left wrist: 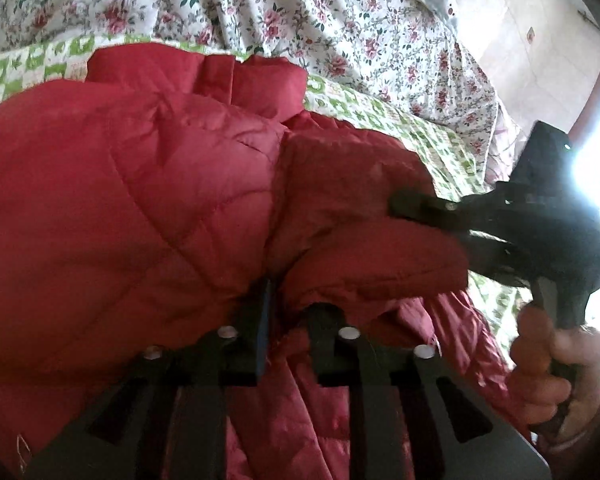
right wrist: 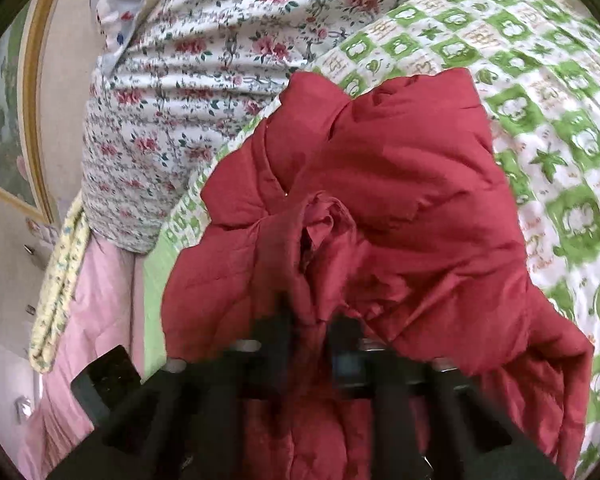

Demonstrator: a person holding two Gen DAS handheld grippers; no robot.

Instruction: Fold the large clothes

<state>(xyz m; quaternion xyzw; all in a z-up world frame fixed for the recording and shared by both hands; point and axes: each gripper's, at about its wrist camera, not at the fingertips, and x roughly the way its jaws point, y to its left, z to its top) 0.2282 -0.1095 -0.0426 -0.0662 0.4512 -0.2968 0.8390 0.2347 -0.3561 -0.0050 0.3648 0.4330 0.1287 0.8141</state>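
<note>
A red quilted puffer jacket (left wrist: 132, 208) lies bunched on a bed with a green and white patterned sheet (left wrist: 432, 136). My left gripper (left wrist: 290, 312) is shut on a fold of the jacket, padded fabric bulging over both fingers. My right gripper (left wrist: 420, 216) shows at the right of the left wrist view, held by a hand, its jaws pinching the jacket's edge. In the right wrist view my right gripper (right wrist: 310, 328) is shut on a crumpled fold of the jacket (right wrist: 400, 200), which spreads ahead over the sheet (right wrist: 560, 128).
A floral quilt (left wrist: 300, 12) is heaped at the back of the bed; it also shows in the right wrist view (right wrist: 180, 92). Pink bedding (right wrist: 100, 300) hangs at the bed's left edge. A framed picture (right wrist: 8, 128) hangs on the wall at left.
</note>
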